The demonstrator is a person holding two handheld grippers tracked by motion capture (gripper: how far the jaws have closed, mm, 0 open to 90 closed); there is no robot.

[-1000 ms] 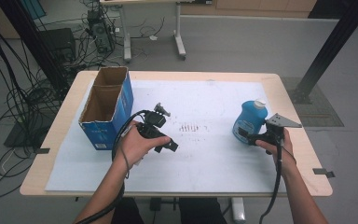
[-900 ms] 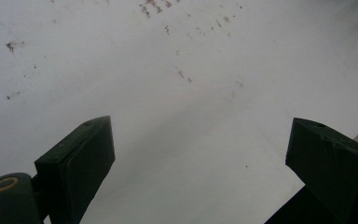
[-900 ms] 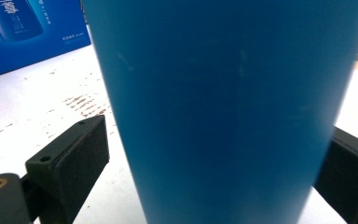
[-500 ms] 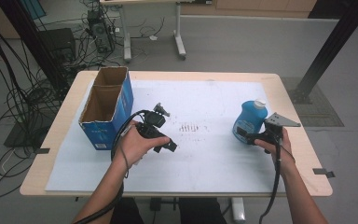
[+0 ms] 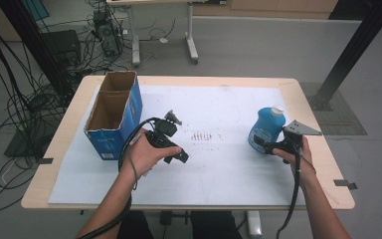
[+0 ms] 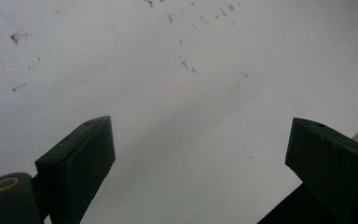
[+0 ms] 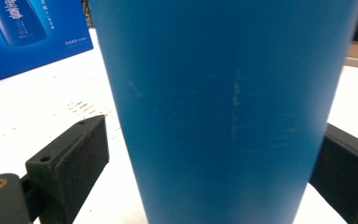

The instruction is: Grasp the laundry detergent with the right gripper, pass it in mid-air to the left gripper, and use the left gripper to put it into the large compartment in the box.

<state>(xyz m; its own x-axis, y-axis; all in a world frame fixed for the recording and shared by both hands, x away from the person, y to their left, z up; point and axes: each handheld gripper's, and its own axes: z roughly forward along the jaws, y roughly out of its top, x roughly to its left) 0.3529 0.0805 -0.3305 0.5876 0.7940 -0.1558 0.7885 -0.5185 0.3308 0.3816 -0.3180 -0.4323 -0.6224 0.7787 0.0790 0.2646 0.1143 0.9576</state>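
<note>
Item: blue bottle, upright between my right gripper jaws, not yet clamped. My left gripper: spread wide, empty.

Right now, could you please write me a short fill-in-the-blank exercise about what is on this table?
1. The bottle by the right claw is ____ in colour.
2. The bottle's cap is ____.
3. The cardboard box has ____ open compartments.
4. The left claw, jaws apart, holds ____.

Missing words: blue; white; two; nothing
</note>
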